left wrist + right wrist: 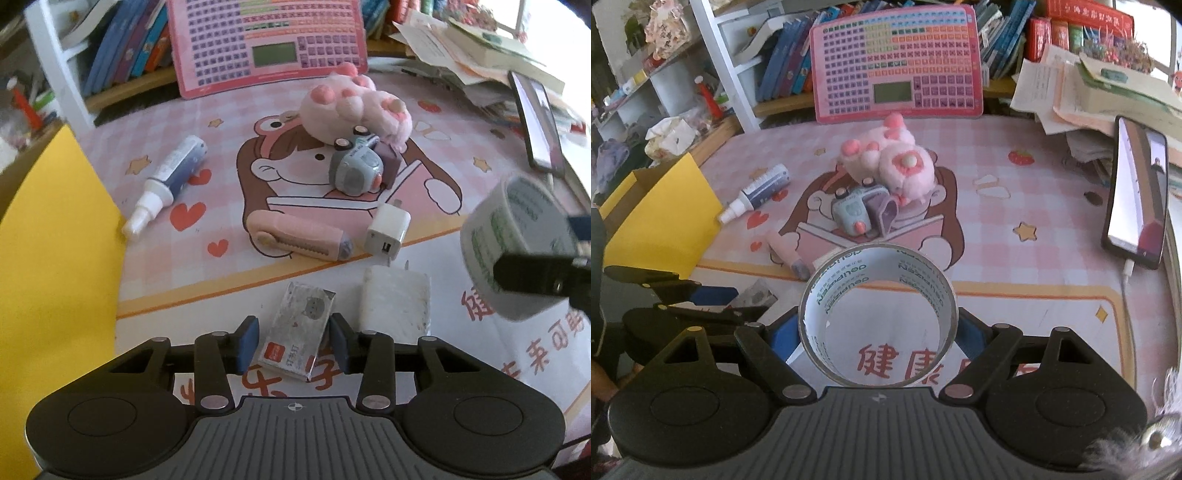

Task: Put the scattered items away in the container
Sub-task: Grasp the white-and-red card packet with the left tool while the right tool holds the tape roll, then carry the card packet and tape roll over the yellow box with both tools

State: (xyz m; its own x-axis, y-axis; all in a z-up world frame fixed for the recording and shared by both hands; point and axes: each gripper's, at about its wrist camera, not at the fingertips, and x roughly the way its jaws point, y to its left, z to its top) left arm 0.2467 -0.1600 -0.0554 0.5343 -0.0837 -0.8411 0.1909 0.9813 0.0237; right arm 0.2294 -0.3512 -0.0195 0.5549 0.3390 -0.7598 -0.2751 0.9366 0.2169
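Yellow cardboard box [55, 236] stands at the bench's left edge, its open top visible only from the right wrist view.

Left tool [291, 341] straddles a small flat grey card pack with a red label [297, 338]; pads sit close at either side, contact not clear, so grip cannot be told. Risk: the thin pack may skid or tip out if lifted before the pads bite.

White block [395, 304] lies just beside; a fingertip could snag it.

Right tool [879, 332] is clenched on a clear tape roll [879, 317], held off the bench. Risk: the two tools may collide heading for the box.
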